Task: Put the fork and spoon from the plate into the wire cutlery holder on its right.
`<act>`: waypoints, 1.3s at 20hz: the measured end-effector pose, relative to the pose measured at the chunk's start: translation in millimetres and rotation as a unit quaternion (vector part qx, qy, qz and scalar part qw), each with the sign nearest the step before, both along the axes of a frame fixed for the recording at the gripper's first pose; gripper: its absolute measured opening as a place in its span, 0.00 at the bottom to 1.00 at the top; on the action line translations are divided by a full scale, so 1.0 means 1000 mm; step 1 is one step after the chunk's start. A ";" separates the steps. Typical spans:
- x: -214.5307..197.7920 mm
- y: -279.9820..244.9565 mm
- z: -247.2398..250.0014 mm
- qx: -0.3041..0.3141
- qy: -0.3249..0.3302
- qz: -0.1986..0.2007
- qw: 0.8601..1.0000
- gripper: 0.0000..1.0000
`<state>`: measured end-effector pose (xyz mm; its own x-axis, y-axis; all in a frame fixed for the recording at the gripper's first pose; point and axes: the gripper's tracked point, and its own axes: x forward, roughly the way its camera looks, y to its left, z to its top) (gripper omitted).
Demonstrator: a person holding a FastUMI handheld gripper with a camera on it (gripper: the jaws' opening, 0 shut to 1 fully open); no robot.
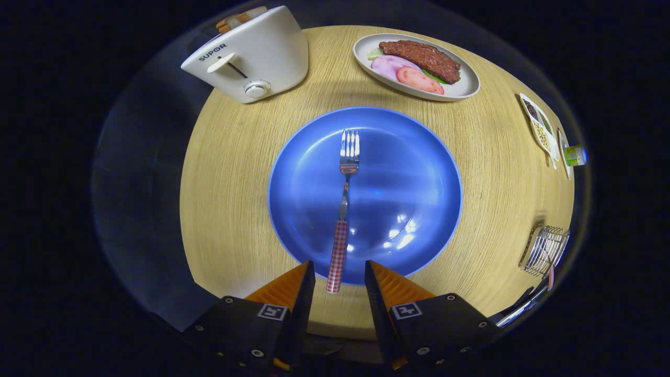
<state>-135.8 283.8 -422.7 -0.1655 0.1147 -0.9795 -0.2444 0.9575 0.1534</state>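
A fork [343, 209] with a red-and-white checked handle lies lengthwise on the blue plate [408, 173], tines pointing away from me. Its handle end juts over the plate's near rim, between my fingertips. My gripper [339, 272] is open, fingers either side of the handle end and not pressing on it. The wire cutlery holder [546, 250] stands to the right of the plate near the table's edge, with a checked handle poking out of it at its near side.
A white toaster [248, 55] with bread in it stands beyond the plate on the left. A grey oval dish of food [416, 65] sits at the far right. Small dishes [542, 128] line the round wooden table's [230, 173] right edge.
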 end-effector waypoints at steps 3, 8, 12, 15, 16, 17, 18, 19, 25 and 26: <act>-0.002 -0.002 -0.013 -0.017 -0.001 0.006 1.000 0.46; -0.006 -0.004 -0.020 -0.024 -0.002 0.011 1.000 0.17; 0.000 -0.004 -0.015 -0.011 -0.009 0.003 1.000 0.10; 0.008 -0.011 0.006 0.014 -0.019 -0.007 1.000 0.09; 0.012 -0.019 0.014 0.019 -0.026 -0.006 0.999 0.09; 0.014 -0.031 0.023 0.018 -0.034 -0.004 0.999 0.09; 0.017 -0.044 0.032 0.018 -0.041 -0.004 0.999 0.08; 0.018 -0.059 0.042 0.018 -0.046 -0.006 0.999 0.09; 0.015 -0.178 0.086 -0.014 -0.061 -0.041 0.997 0.09; 0.014 -0.198 0.092 -0.020 -0.063 -0.049 0.997 0.09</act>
<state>-121.6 86.1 -330.9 -0.0306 0.0839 -0.9960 -0.1644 0.9825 0.0878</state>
